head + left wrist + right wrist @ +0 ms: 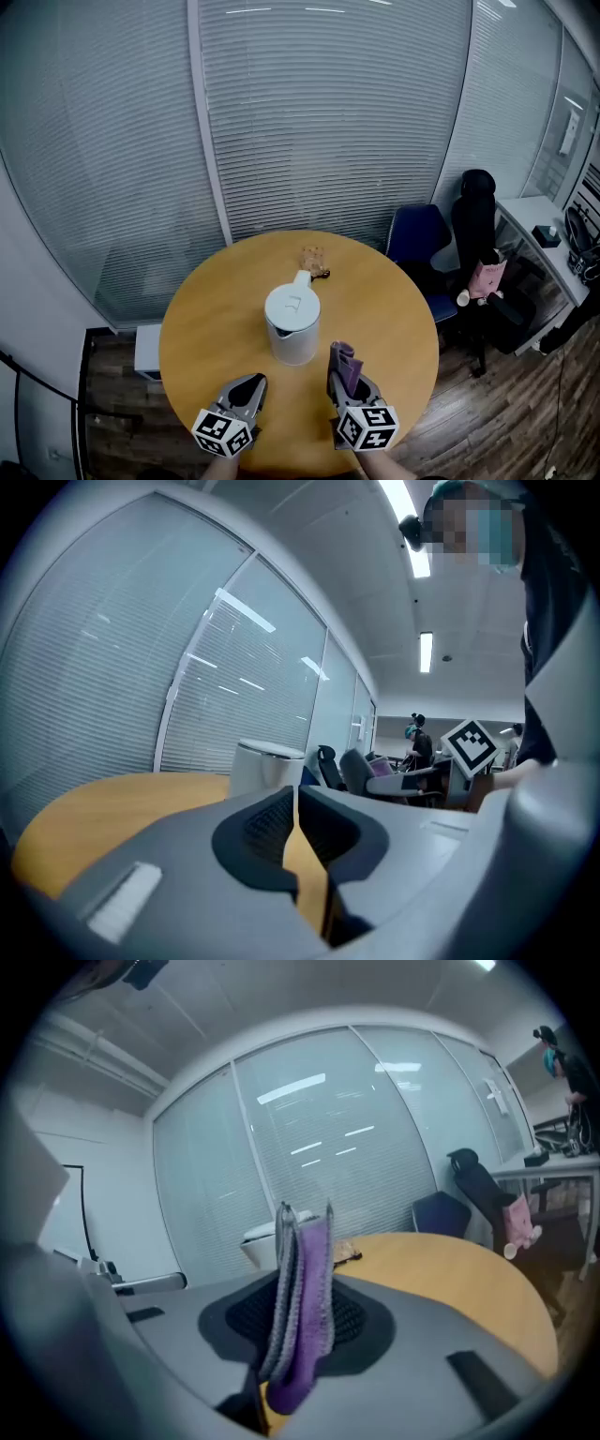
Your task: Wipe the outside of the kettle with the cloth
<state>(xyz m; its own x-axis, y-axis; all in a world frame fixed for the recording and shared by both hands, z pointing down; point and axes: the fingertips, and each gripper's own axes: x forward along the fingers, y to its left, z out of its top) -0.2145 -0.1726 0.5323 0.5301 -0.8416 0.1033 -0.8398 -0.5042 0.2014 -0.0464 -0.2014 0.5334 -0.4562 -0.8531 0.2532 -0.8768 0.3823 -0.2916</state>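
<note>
A white kettle stands upright near the middle of the round wooden table, its handle pointing away from me. My right gripper is just right of the kettle's base, shut on a folded purple and grey cloth that sticks up between its jaws. My left gripper hovers in front of the kettle, a little to its left, shut with nothing between its jaws. In the left gripper view the kettle shows past the jaws, apart from them. It peeks from behind the cloth in the right gripper view.
A small brown object lies on the table beyond the kettle. Glass walls with blinds curve behind the table. Office chairs stand at the right, and a desk beyond them. A white box sits on the floor at the left.
</note>
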